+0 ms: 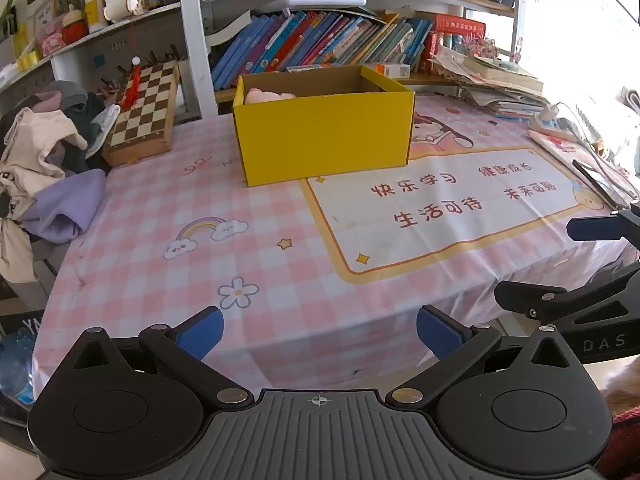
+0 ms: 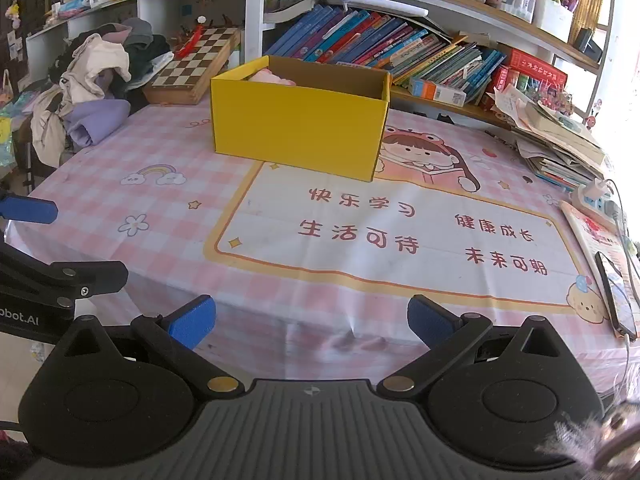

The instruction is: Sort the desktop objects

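Both tongs, left [image 1: 320,336] and right [image 2: 312,322], released and empty before the yellow box [image 1: 324,136].

Inside the yellow box [image 1: 324,136] you see only the top of something pink [image 1: 269,95]; its walls hide the rest. Right of the box, the phone [image 2: 616,296] is cut off by the edge.

We've got the left gripper [image 1: 320,334] spread wide and empty, pointing toward twelve o'clock; the right gripper [image 2: 312,322] at its three o'clock, likewise wide and empty.
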A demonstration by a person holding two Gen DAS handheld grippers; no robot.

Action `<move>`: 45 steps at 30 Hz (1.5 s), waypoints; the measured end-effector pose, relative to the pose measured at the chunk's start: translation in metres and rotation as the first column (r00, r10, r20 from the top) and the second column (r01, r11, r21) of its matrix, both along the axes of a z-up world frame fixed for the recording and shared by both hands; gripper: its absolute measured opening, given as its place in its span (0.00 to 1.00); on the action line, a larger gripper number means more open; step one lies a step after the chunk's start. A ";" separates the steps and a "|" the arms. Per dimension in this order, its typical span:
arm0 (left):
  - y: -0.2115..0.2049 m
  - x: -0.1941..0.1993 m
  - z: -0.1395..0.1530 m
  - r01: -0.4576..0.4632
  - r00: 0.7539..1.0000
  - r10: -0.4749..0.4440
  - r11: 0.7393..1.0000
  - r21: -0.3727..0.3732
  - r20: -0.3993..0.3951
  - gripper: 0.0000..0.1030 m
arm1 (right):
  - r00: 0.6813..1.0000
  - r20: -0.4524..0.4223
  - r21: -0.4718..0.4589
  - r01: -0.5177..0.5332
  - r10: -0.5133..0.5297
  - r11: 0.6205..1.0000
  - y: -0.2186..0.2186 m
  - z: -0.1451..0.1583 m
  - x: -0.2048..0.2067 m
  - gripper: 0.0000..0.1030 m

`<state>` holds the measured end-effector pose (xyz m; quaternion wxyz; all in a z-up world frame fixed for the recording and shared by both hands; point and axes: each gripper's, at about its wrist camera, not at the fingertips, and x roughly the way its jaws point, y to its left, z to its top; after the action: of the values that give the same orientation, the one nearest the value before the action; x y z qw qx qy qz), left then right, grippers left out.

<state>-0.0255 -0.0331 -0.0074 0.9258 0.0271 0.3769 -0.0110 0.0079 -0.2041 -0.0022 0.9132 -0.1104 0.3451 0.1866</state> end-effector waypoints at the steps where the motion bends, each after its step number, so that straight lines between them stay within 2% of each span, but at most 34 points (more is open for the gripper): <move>1: 0.000 0.000 0.000 0.001 1.000 -0.001 1.000 0.001 0.001 1.00 | 1.000 0.000 0.000 0.002 -0.002 1.000 0.001 0.000 -0.001 1.00; 45: 0.009 0.012 0.000 0.010 1.000 -0.010 1.000 -0.017 0.002 1.00 | 1.000 -0.014 -0.013 -0.020 0.020 1.000 0.006 0.001 0.015 1.00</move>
<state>-0.0135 -0.0241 -0.0077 0.9264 0.0211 0.3756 -0.0187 0.0232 -0.1984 -0.0013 0.9081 -0.1187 0.3514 0.1942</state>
